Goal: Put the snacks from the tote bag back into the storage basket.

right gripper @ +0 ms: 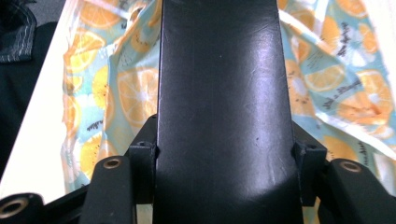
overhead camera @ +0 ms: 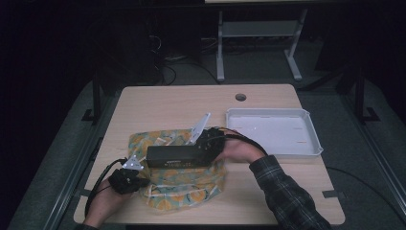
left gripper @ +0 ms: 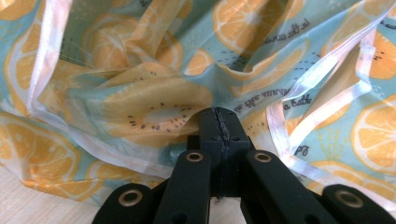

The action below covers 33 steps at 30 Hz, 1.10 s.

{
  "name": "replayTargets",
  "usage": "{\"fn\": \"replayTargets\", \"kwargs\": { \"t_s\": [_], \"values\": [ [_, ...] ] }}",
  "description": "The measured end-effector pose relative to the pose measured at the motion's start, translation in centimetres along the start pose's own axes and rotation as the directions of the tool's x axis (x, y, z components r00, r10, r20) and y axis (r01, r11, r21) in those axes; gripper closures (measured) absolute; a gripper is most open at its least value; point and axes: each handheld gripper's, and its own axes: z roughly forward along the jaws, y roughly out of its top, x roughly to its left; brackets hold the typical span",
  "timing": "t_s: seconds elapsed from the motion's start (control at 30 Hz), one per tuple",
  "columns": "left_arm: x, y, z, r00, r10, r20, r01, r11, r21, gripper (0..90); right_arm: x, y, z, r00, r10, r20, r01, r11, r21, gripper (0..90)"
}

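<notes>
1. the left gripper (overhead camera: 128,176) sits at the near left edge of the fruit-print bag (overhead camera: 179,184), close to the table's (overhead camera: 158,100) near left corner; its jaws are pressed together on a fold of the bag's thin film, seen up close in the left gripper view (left gripper: 219,122).
2. the bag lies crumpled on the table, left of the white tray (overhead camera: 313,143); bare tabletop stays free beyond the bag, toward the round cable hole (overhead camera: 241,97), and along the near edge.
3. the long black box (overhead camera: 178,156) hangs level above the middle of the bag, lengthwise left to right; the right gripper (overhead camera: 207,146) pinches its right end, jaws partly spread around the box's width, and in the right gripper view (right gripper: 224,154) the box (right gripper: 219,93) runs straight up between them.
4. the tray lies right of the bag, well apart from it, near the table's right edge.
5. hidden: the box covers the bag's middle; whether the bag's mouth is open cannot be told; the room beyond the table is dark.
6. writing: pale print on the box's side is too small to read; cursive lettering on the bag (left gripper: 280,100) appears upside down, only "a bath" half legible.
</notes>
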Motion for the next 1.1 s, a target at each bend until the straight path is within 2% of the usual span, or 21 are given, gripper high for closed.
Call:
{"fn": "replayTargets", "kwargs": {
  "t_s": [0.2,0.4,0.57,0.73,0.93,1.1],
  "values": [
    [0.0,-0.1,-1.2,0.9999,-0.015,0.003,0.015,0.9983,-0.056,78.9,0.4,0.4,-1.0,0.9998,0.005,0.019,-0.005,1.000,-0.015,41.8],
    [0.1,-0.6,-2.6,0.9997,-0.021,0.011,0.022,0.9938,-0.109,63.7,0.6,0.6,-2.0,0.9995,0.009,0.029,-0.009,1.000,-0.025,41.8],
    [-0.3,-0.6,-3.5,0.9997,-0.015,0.020,0.018,0.9893,-0.145,49.1,0.5,0.2,-3.1,0.9987,0.010,0.050,-0.008,0.999,-0.037,41.8],
    [-0.7,-0.7,-3.8,1.0000,-0.005,0.006,0.005,0.9872,-0.160,37.0,0.5,-0.6,-4.2,0.9968,0.026,0.075,-0.023,0.999,-0.038,41.9],
    [-1.0,-1.2,-4.7,0.9997,-0.025,0.001,0.025,0.9817,-0.189,27.7,0.3,-1.7,-5.7,0.9926,0.055,0.109,-0.050,0.998,-0.047,41.9],
    [-1.1,-1.7,-5.3,0.9994,-0.033,-0.013,0.029,0.9776,-0.208,24.3,0.1,-2.7,-6.7,0.9869,0.087,0.136,-0.081,0.996,-0.048,41.9]
  ]
}}
